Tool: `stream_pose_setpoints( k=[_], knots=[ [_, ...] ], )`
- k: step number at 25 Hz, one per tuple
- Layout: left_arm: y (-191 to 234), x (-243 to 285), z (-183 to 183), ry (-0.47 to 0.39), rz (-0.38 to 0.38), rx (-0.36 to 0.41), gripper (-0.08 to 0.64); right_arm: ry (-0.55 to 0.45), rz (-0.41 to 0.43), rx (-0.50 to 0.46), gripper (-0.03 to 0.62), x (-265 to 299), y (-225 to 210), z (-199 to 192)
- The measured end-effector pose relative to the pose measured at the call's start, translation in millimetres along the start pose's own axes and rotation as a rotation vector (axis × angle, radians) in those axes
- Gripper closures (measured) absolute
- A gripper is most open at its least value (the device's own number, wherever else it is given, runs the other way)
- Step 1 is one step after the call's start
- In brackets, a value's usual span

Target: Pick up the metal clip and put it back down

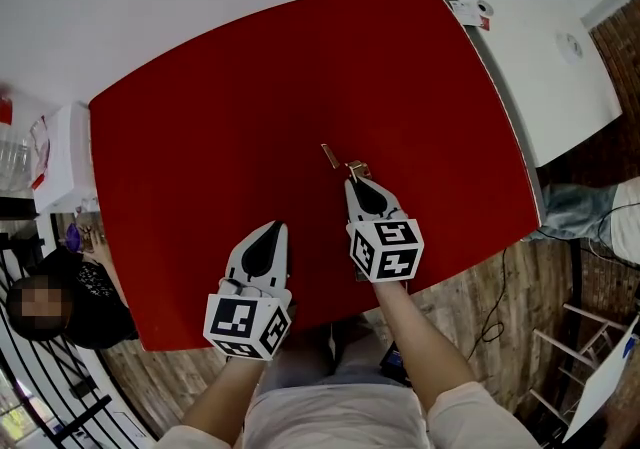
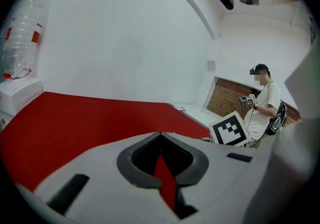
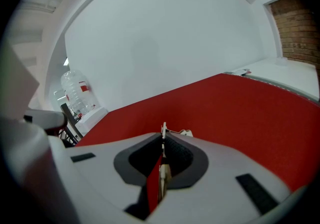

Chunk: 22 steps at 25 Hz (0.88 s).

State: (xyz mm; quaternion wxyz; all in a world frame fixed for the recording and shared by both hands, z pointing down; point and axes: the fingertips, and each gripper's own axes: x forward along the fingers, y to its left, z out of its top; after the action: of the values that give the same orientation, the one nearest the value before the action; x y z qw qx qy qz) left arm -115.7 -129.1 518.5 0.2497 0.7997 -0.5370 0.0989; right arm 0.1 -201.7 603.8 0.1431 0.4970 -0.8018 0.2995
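Red table (image 1: 250, 87) is spreading under white walls. The right gripper (image 1: 353, 180) is pinching the metal clip (image 1: 354, 170) narrowly near the table's middle; contact is unclear. It is best lowered gently and released only once resting. The left gripper (image 1: 274, 228) is idling closed and empty by the near edge.

Bright even light, soft shadows; fisheye warp (dark vignette corners).

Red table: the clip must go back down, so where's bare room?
The red table is bare left of the metal clip in the right claw, and beyond it toward the white counter. Crowded only near the front edge, by the left claw.
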Motion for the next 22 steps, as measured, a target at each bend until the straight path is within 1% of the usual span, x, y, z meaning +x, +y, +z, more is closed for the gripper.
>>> stream_pose_setpoints(
  k=[7, 15, 22],
  knots=[
    [7, 7, -5, 0.009, 0.003, -0.009, 0.568, 0.003, -0.020, 0.039, 0.569, 14, -13, -9],
    [12, 9, -12, 0.026, 0.003, -0.001, 0.568, 0.012, -0.042, 0.032, 0.569, 22, -22, -19],
    [16, 10, -12, 0.027, 0.006, 0.001, 0.568, 0.009, -0.066, 0.028, 0.568, 26, -28, -18]
  ],
)
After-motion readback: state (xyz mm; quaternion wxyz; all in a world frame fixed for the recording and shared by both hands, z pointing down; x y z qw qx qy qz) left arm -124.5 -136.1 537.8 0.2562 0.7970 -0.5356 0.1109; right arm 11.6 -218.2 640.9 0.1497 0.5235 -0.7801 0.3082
